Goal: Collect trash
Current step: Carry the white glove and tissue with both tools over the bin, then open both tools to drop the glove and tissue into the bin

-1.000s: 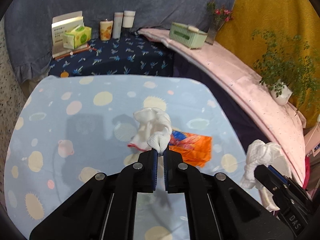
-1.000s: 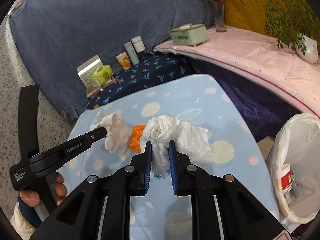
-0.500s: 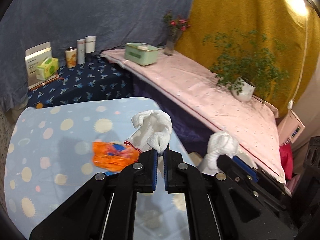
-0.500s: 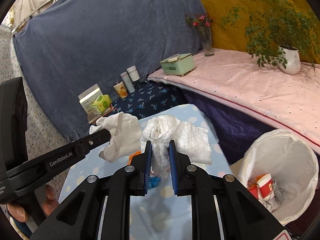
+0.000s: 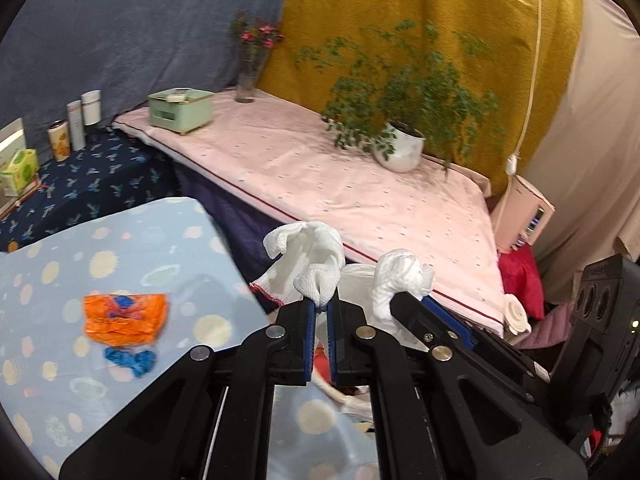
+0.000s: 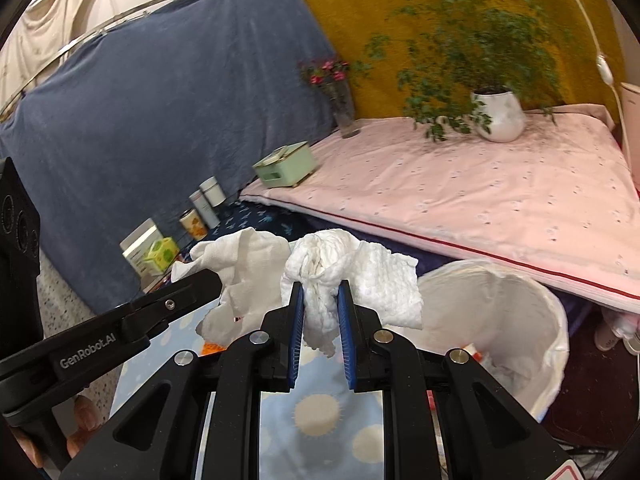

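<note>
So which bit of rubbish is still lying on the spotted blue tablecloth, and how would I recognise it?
Start at the light blue tablecloth with pale spots, in front of the pink-covered bench. Lying flat on it is a crumpled orange wrapper with blue print, a small blue scrap just beside it. Unlike the white tissue wads, it sits in no gripper.

White crumpled tissue (image 6: 320, 280), white cloth with a red hem (image 5: 308, 264), white bin liner (image 6: 532, 320); an orange wrapper (image 5: 124, 318) and blue scrap (image 5: 130, 360) lie on a pale blue tablecloth (image 5: 132, 240) with cream dots; black grippers carry blue pads (image 6: 296, 340); pink bedspread (image 6: 480, 196), mustard curtain (image 5: 400, 0)
</note>
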A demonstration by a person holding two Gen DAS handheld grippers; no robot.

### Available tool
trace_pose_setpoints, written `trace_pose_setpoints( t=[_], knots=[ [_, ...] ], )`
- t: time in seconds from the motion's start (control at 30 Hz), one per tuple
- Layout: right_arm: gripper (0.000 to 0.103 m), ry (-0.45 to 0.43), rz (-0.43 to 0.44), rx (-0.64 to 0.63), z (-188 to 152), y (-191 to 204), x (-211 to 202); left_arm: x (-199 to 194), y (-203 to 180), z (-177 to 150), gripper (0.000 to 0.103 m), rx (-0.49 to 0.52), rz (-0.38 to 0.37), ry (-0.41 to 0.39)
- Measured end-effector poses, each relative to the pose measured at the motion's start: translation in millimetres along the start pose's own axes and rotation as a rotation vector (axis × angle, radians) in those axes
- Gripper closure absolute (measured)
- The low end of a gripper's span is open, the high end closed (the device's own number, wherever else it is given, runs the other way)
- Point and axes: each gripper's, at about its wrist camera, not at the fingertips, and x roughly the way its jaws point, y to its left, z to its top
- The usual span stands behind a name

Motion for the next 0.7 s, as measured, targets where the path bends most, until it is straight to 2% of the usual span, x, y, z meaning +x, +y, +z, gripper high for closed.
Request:
trace_pose_setpoints(
  t=[0.23,0.43,0.5,0.57,0.7],
  knots=[
    [0.087,-0.011,-0.069,0.070,-3.3,-47.7,-11.1,26.9,-35.9,-4.7,0.098,0.035,-0.074,0.048],
    [0.087,-0.001,-0.105,0.114,-9.7,-77.4,-11.8,46.2,-54.1,-11.3,0.096,0.064,-0.089,0.084],
    [0.087,0.001,-0.109,0.121,-11.1,-82.4,-11.7,50.7,-56.6,-12.3,0.088,0.063,-0.083,0.089],
    [0.082,0.000,-0.116,0.126,-11.9,-86.0,-11.3,52.0,-56.2,-12.6,0.064,0.062,-0.061,0.084],
    [0.081,-0.006,-0.123,0.141,-11.6,-89.3,-12.0,53.7,-53.1,-12.5,0.061,0.059,-0.033,0.084]
  ],
)
